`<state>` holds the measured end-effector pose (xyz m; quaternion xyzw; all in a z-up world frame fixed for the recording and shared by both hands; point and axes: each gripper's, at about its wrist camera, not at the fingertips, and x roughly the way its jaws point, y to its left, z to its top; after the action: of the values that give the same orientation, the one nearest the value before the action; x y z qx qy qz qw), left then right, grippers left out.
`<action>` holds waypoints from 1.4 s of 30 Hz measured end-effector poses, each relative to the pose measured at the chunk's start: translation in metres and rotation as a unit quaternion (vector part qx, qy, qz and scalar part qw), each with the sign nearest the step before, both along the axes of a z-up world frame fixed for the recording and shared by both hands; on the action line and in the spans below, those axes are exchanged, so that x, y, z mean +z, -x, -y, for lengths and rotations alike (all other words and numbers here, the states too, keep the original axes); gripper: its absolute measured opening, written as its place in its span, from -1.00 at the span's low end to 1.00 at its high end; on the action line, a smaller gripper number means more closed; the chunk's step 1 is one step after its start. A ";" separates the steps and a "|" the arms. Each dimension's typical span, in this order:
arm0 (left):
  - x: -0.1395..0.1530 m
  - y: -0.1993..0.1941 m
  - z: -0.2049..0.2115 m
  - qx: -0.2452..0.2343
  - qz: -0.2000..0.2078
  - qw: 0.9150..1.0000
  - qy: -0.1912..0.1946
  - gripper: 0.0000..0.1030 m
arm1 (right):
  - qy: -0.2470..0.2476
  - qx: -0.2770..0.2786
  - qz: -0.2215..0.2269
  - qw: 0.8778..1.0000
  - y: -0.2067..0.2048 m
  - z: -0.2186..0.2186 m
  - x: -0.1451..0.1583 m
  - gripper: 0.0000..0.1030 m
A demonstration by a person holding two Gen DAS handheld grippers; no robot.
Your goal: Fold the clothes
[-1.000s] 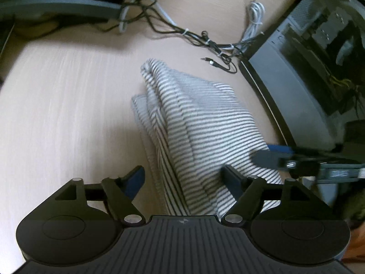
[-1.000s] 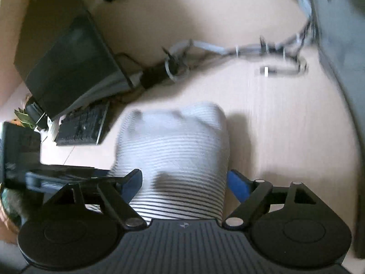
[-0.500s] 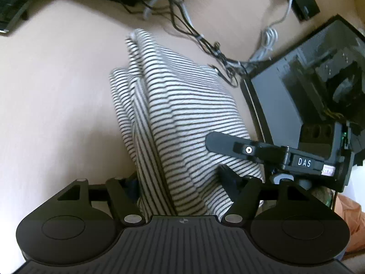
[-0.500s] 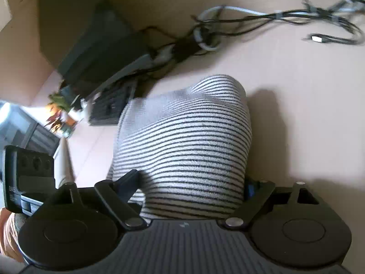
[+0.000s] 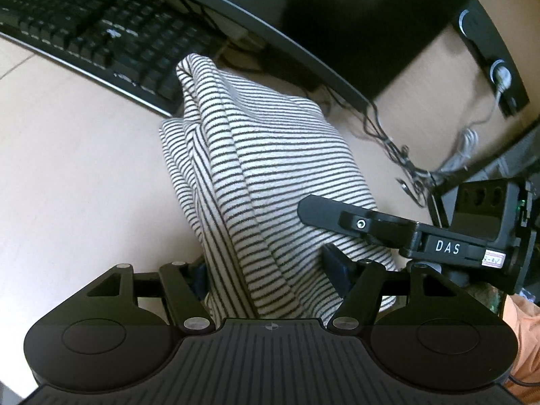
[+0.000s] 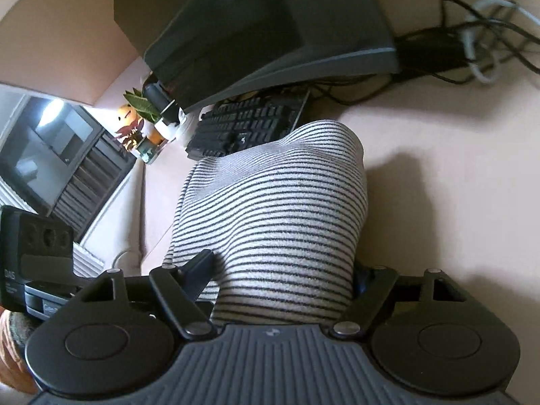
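Note:
A white garment with thin black stripes [image 5: 263,182] hangs folded between both grippers above the light wooden table [image 5: 74,168]. My left gripper [image 5: 270,270] is shut on its near edge, fingers pressed into the cloth. My right gripper [image 6: 283,276] is shut on the same striped garment [image 6: 280,209], which bulges out ahead of the jaws. The right gripper also shows in the left wrist view [image 5: 405,233], clamped on the cloth's right side. The left gripper's body shows at the left edge of the right wrist view [image 6: 33,263].
A black keyboard [image 5: 94,30] and a dark monitor [image 5: 303,10] stand behind the garment. Tangled cables [image 5: 408,165] and a computer case [image 5: 506,165] lie at the right. A small plant and figurine [image 6: 141,125] stand by the keyboard [image 6: 246,125].
Both grippers closed on the striped garment and lifted it off the table, swinging it toward the keyboard and monitor.

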<state>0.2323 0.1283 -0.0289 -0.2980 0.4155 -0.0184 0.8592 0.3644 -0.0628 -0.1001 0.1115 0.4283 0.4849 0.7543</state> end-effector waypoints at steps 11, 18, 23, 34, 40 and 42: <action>0.047 0.012 -0.035 -0.002 0.072 0.997 -0.039 0.36 | 0.088 -0.028 0.164 0.982 0.039 0.002 0.034 0.71; 0.056 -0.056 -0.027 -0.035 0.113 0.991 -0.067 0.35 | 0.105 -0.006 0.274 0.956 0.108 -0.021 0.050 0.49; 0.010 -0.079 -0.034 -0.048 0.059 0.995 -0.061 0.17 | 0.168 -0.006 0.285 0.943 0.138 -0.048 0.020 0.49; -0.004 -0.080 -0.052 -0.092 0.081 0.992 -0.018 0.18 | 0.209 -0.051 0.252 0.943 0.137 -0.064 0.037 0.50; -0.007 -0.084 -0.060 -0.113 0.089 0.990 0.001 0.18 | 0.176 -0.139 0.199 0.954 0.116 -0.043 0.062 0.50; -0.008 -0.085 -0.062 -0.120 0.091 0.989 0.006 0.18 | 0.187 -0.150 0.187 0.953 0.111 -0.043 0.055 0.51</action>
<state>0.3175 0.1905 -0.0367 -0.2484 0.3679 -0.1511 0.8833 0.2538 -0.0196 -0.0455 -0.0610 0.3413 0.2895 0.8922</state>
